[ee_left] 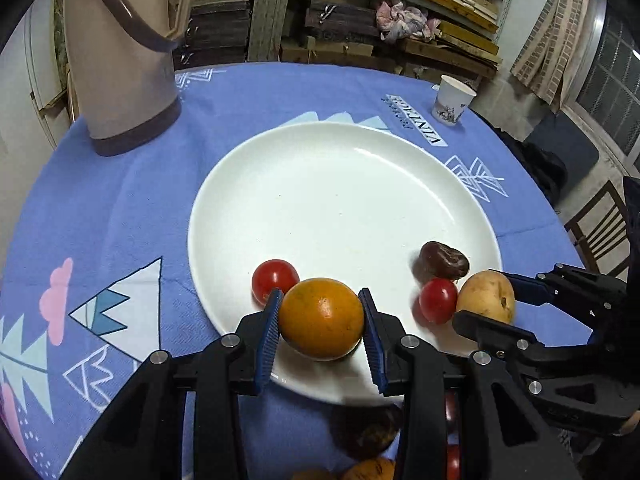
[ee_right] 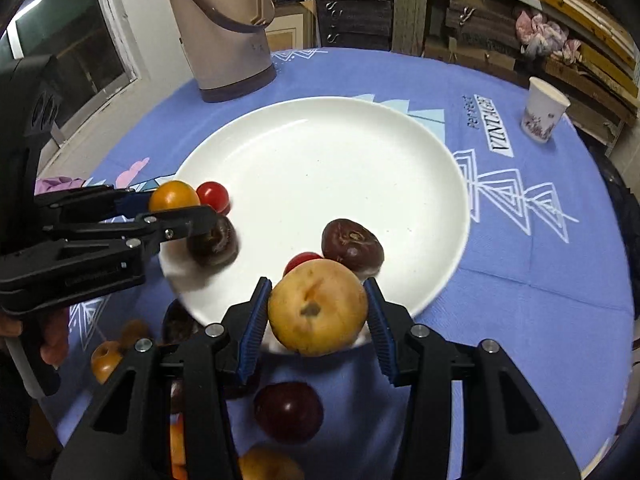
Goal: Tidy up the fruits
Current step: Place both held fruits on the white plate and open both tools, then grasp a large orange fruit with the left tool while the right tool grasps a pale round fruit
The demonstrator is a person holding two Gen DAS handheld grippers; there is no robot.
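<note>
A white plate [ee_left: 340, 200] lies on the blue tablecloth; it also shows in the right wrist view [ee_right: 320, 168]. My left gripper [ee_left: 322, 320] is shut on an orange fruit [ee_left: 321, 318] just over the plate's near rim. My right gripper [ee_right: 318, 312] is shut on a yellow fruit [ee_right: 318, 308] over the plate's near edge; it shows at the right in the left wrist view [ee_left: 486, 296]. On the plate lie two red cherry tomatoes [ee_left: 275, 280] [ee_left: 438, 300] and a dark brown fruit [ee_left: 442, 260]. A second dark fruit [ee_right: 214, 244] looks blurred near the left gripper.
A beige thermos jug [ee_left: 120, 60] stands at the far left. A paper cup [ee_left: 454, 100] stands at the far right. Several loose fruits, dark [ee_right: 289, 412] and orange [ee_right: 106, 360], lie on the cloth before the plate. A chair [ee_left: 600, 228] stands off the table's right edge.
</note>
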